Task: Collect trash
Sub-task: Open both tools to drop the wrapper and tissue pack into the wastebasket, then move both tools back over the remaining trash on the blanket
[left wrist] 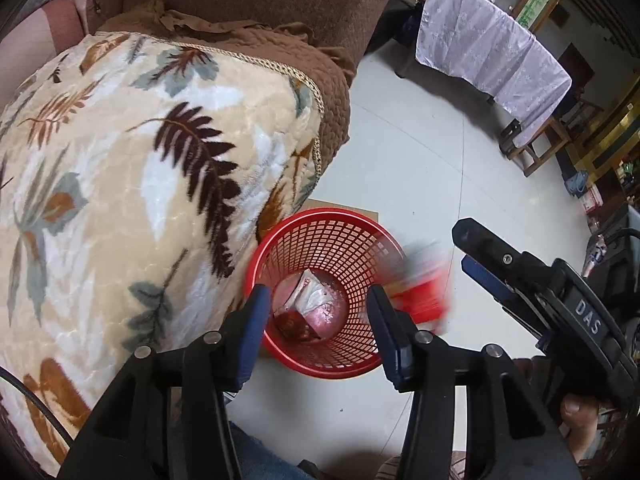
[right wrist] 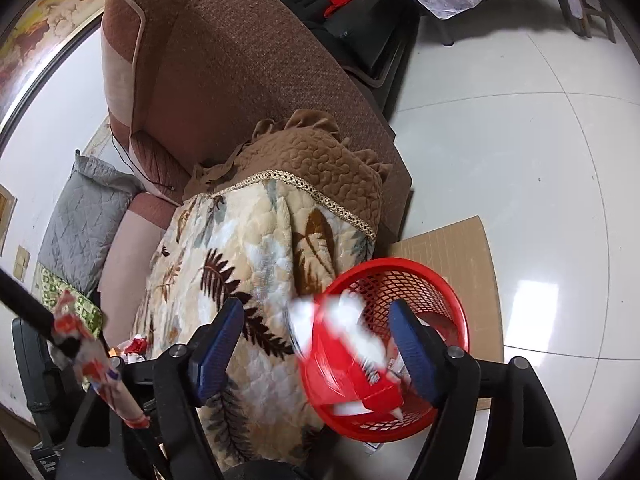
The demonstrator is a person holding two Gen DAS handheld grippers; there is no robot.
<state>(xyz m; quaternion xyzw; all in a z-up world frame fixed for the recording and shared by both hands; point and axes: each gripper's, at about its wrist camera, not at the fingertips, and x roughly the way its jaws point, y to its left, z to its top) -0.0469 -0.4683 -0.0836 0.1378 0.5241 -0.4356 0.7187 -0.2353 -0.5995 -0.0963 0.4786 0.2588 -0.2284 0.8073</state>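
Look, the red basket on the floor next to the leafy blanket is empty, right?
Not quite. The red basket does stand on the floor beside the leafy blanket, but it is not empty: the left wrist view shows a white wrapper and a dark red one at its bottom.

Home living room: brown sofa [right wrist: 240,60], leaf-print blanket [left wrist: 140,168], tiled floor [right wrist: 520,160].

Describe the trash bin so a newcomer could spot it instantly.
Find the brown sofa draped with a leaf-patterned blanket. On the floor at the blanket's edge stands a round red plastic mesh basket, on flat cardboard. Nothing else nearby is red latticework holding wrappers.
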